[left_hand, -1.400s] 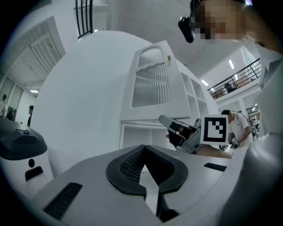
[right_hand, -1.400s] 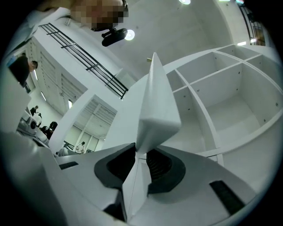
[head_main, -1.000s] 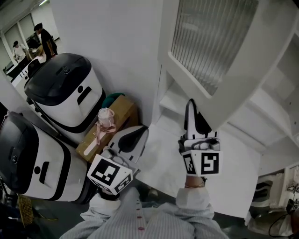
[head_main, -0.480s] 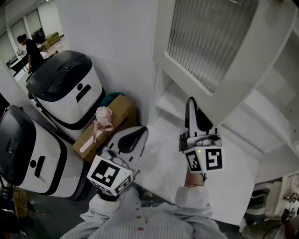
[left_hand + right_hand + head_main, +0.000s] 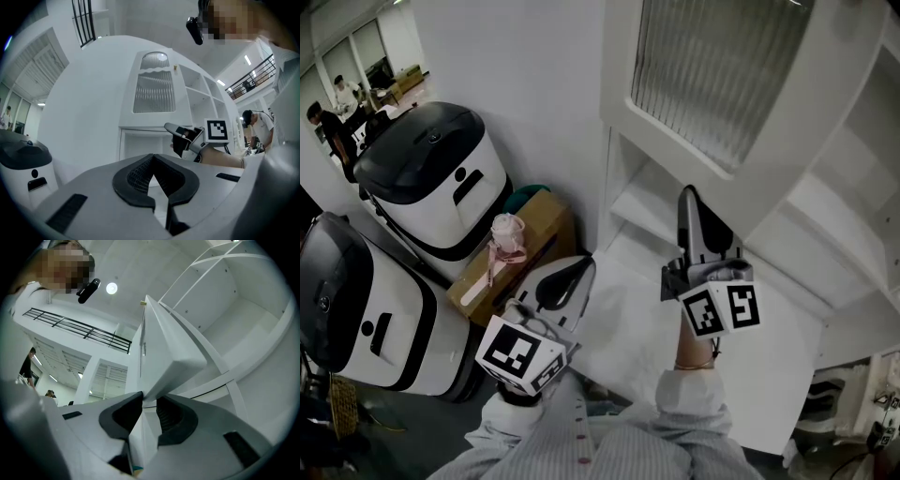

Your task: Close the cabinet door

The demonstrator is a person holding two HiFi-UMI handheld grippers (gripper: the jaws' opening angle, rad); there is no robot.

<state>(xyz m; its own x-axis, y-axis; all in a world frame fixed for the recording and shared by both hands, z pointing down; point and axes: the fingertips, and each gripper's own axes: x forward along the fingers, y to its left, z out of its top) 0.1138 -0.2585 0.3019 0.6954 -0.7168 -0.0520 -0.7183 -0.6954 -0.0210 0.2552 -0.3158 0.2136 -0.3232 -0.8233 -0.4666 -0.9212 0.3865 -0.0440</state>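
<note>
The white cabinet door (image 5: 722, 84), with a ribbed glass pane, stands swung out from the open cabinet at the top of the head view. My right gripper (image 5: 686, 202) points up at the door's lower edge. In the right gripper view the door (image 5: 168, 352) runs between the jaws and my right gripper (image 5: 149, 404) is shut on its edge. My left gripper (image 5: 581, 267) hangs lower and to the left, apart from the door. In the left gripper view the left gripper (image 5: 152, 157) is shut on nothing, with the door (image 5: 154, 91) and the right gripper (image 5: 180, 136) ahead of it.
Open white shelves (image 5: 853, 216) lie behind the door at the right. Two white and black machines (image 5: 431, 178) (image 5: 356, 309) stand at the left. Beside them is a cardboard box (image 5: 534, 220) with a pink object (image 5: 508, 234) on it. People stand far off at the upper left.
The door's left edge has shifted a little to the left in the head view, and my right gripper has rolled while holding it. The left gripper has barely moved.
</note>
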